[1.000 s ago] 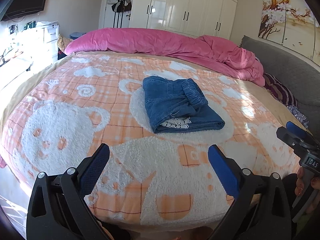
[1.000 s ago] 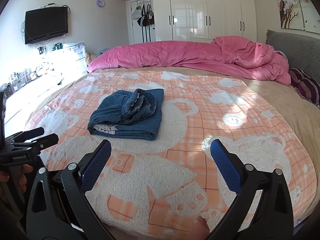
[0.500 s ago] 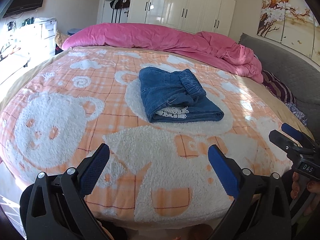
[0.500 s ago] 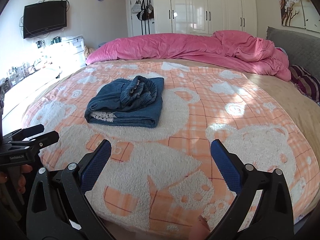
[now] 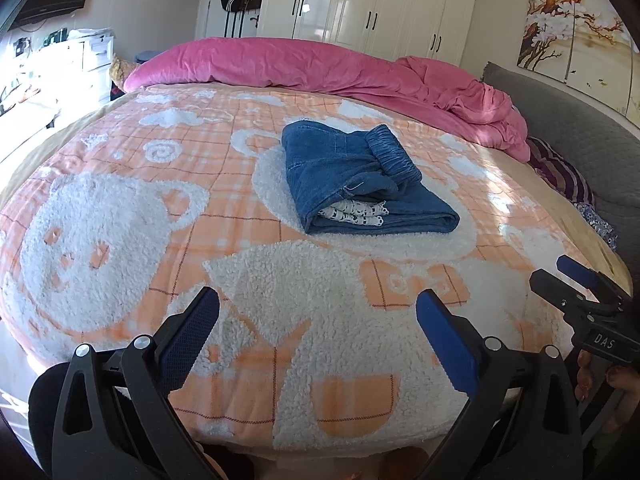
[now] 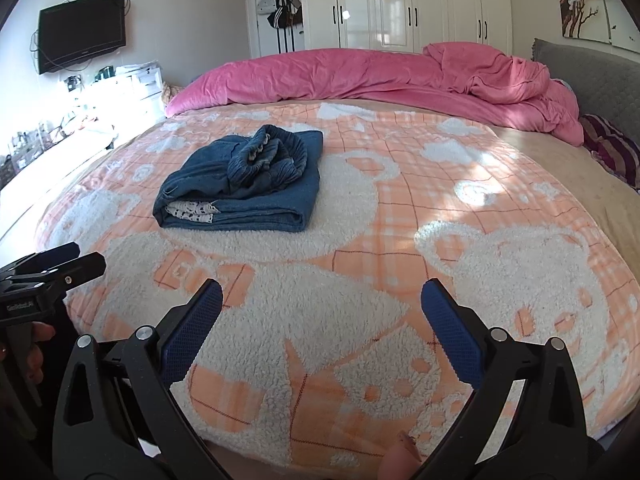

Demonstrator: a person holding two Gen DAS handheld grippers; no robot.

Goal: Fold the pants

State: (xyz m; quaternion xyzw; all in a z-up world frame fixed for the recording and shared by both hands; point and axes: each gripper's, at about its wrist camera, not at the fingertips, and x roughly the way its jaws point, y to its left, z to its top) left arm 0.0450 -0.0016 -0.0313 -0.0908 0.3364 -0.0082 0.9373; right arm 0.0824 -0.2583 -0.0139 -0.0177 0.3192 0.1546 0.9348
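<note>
The blue denim pants (image 5: 360, 184) lie folded in a compact stack on the orange and white bear blanket (image 5: 120, 208), with the elastic waistband on top and white lace trim at the near edge. They also show in the right wrist view (image 6: 248, 184). My left gripper (image 5: 318, 320) is open and empty, hovering over the near part of the blanket, well short of the pants. My right gripper (image 6: 322, 316) is open and empty, also near the bed's front edge, to the right of the pants. Each gripper shows at the other view's edge.
A pink duvet (image 5: 320, 72) is bunched along the far side of the bed. A grey headboard (image 5: 580, 140) and striped pillow (image 5: 560, 172) lie at the right. White wardrobes (image 6: 400, 0) stand behind; a dresser and wall TV (image 6: 80, 32) are at the left.
Both grippers have drifted slightly lower and closer over the blanket, so the pants sit a little higher in the views. Both stay open; the pants have not moved.
</note>
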